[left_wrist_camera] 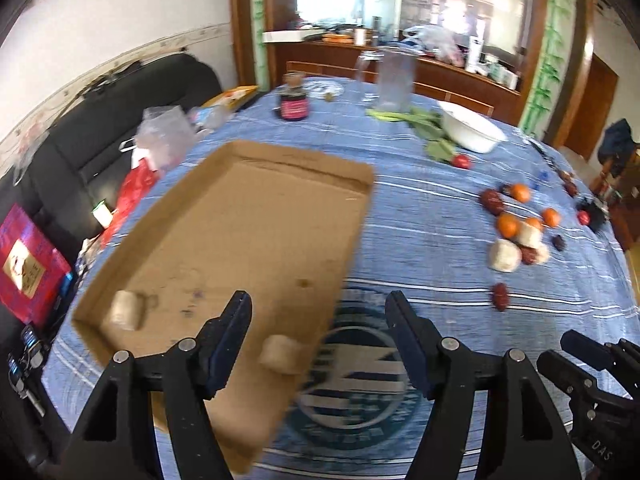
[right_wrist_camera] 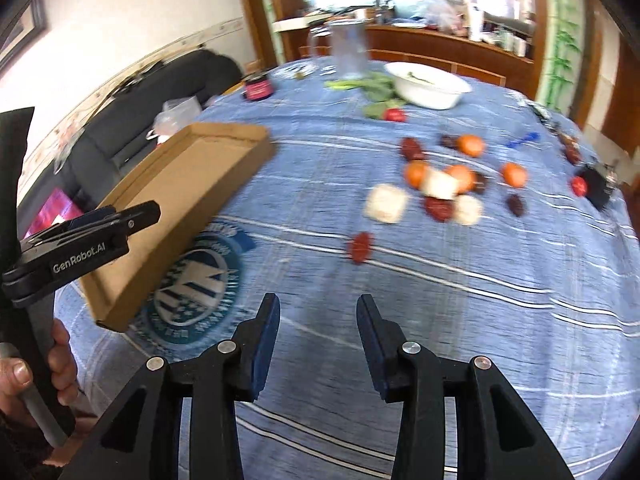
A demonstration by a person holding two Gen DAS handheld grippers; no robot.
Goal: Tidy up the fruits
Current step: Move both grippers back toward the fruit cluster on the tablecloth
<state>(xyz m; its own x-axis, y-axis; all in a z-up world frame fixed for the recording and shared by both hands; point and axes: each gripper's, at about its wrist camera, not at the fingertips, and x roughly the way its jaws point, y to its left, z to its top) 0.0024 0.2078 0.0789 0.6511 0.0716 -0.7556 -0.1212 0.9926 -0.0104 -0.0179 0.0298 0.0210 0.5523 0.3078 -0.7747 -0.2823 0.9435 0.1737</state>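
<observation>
Already two pale, blocky pieces lie in the cardboard tray (left_wrist_camera: 248,216), one in its lower-left corner (left_wrist_camera: 125,314) and one near its lower edge (left_wrist_camera: 280,354), so the sorting looks begun but far from finished.

Nearest in the left wrist view, the left gripper (left_wrist_camera: 318,340) has its jaws spread apart with nothing between them, above the tray's edge and the printed round emblem (left_wrist_camera: 360,376) on the cloth. In the right wrist view, the right gripper (right_wrist_camera: 318,344) also stands parted and empty over bare blue striped tablecloth (right_wrist_camera: 460,320), woven and slightly wrinkled. A hand (right_wrist_camera: 36,376) at the lower left holds the other tool's handle.

Further up, right of centre, the fruits wait loose on the cloth: a lone wrinkled red date (right_wrist_camera: 361,247), then a cluster of smooth round oranges (right_wrist_camera: 416,173), dark red dates (right_wrist_camera: 439,208) and more pale squarish blocks (right_wrist_camera: 386,203). All of these appear still to need moving to the tray, which is shallow, flat and matte brown.

Farthest, a glossy white bowl (right_wrist_camera: 430,84), leafy greens (right_wrist_camera: 380,88) and a clear plastic jug (right_wrist_camera: 350,50) stand near the table's far edge.
</observation>
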